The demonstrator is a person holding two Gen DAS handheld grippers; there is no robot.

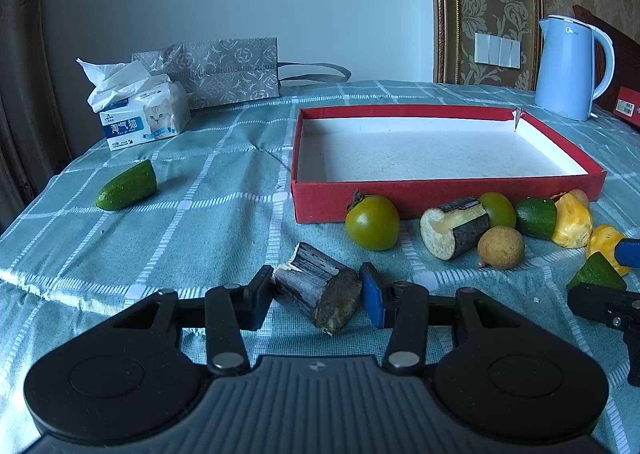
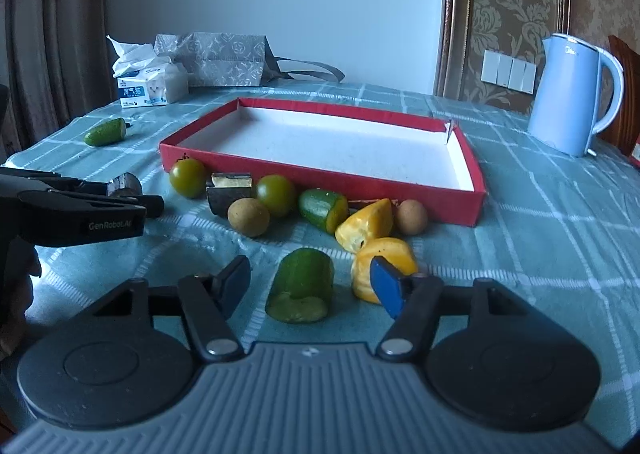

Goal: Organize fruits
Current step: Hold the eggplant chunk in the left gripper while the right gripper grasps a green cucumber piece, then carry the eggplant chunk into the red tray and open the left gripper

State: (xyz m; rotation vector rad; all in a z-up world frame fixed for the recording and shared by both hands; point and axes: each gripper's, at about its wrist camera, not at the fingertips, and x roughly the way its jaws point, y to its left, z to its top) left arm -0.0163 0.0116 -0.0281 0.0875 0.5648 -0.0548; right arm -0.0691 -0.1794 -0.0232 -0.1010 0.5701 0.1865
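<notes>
There are 2 dark sugarcane chunks: one [image 1: 320,296] sits between the near fingers, another [image 1: 456,228] shows its pale cut end. 2 green tomatoes, the first [image 1: 372,222] up front, the second [image 1: 498,210] tucked behind. 2 brown longans, one [image 2: 248,217] left, one [image 2: 411,216] by the box. 3 green cucumber pieces: a loner [image 2: 105,131] far left, one [image 2: 323,210] mid-row, one [image 2: 301,286] nearest. 2 yellow fruit chunks (kind unclear), back [image 2: 365,224] and front [image 2: 382,266]. Also 1 red box [image 2: 400,190], 1 blue kettle [image 2: 568,94], 1 tissue pack [image 2: 152,84], 1 patterned gift bag [image 2: 224,60].
</notes>
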